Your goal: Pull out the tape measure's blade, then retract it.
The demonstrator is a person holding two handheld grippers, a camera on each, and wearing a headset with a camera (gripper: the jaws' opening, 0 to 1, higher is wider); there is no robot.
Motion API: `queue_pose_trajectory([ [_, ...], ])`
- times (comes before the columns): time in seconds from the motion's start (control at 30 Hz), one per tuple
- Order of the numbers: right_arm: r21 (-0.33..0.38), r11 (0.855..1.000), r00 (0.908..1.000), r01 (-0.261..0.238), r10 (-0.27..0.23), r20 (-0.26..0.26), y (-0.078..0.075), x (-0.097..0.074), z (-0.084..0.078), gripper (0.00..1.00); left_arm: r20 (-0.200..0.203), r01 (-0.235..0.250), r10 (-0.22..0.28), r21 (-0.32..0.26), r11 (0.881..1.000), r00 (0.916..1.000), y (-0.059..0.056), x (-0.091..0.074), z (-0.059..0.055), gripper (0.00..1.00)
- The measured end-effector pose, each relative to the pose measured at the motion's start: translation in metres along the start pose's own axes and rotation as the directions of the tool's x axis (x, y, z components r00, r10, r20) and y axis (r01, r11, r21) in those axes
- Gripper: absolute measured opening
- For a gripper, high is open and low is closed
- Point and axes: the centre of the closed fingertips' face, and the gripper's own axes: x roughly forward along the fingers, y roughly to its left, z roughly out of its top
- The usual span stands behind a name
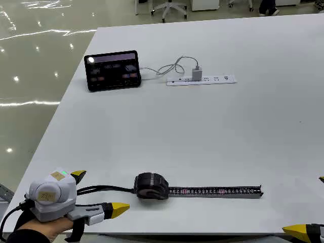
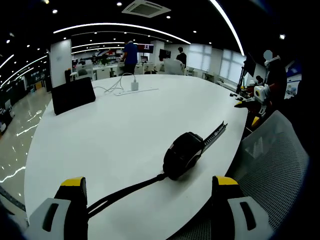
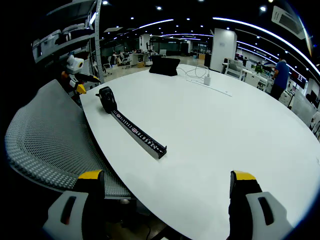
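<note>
Tape measure [image 1: 151, 186] lies on the table [image 1: 212, 136] near its front edge; left of the tape, the left gripper [image 1: 99, 191] hovers with jaws wide apart, holding nothing; the tape's strap [image 1: 104, 189] runs between those jaws; right of the tape its blade [image 1: 215, 191] lies flat, drawn out; farther right, the right gripper [image 3: 166, 175] gapes wide, empty, well apart from the tape.

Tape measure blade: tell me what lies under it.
The extended blade lies flat on the white table, out of the black case. Nothing else shows beneath it; the strip of table it covers is hidden.
</note>
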Motion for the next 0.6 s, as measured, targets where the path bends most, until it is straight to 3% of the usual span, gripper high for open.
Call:
queue_pose_trajectory([
  [0.2, -0.027, 1.000, 0.9998, 0.003, -0.004, -0.021, -0.001, -0.001, -0.002, 1.00, -0.007, 0.018, -0.018, -0.019, 1.000, 0.9998, -0.006, -0.001, -0.003, 0.99],
  [0.3, -0.026, 1.000, 0.9998, -0.013, 0.013, -0.012, 0.002, -0.002, 0.002, 1.00, -0.046, -0.002, 0.002, 0.000, 1.000, 0.9990, -0.006, 0.000, -0.010, 0.99],
  [0.37, -0.053, 0.999, 0.9999, -0.005, 0.005, -0.014, 0.002, -0.003, 0.004, 1.00, -0.034, 0.011, -0.012, -0.016, 1.000, 0.9993, -0.012, -0.003, -0.004, 1.00],
  [0.6, -0.094, 0.996, 0.9996, 0.004, -0.006, -0.026, -0.004, -0.004, 0.013, 1.00, -0.072, -0.020, 0.020, -0.008, 1.000, 0.9972, -0.018, -0.009, 0.007, 0.99],
])
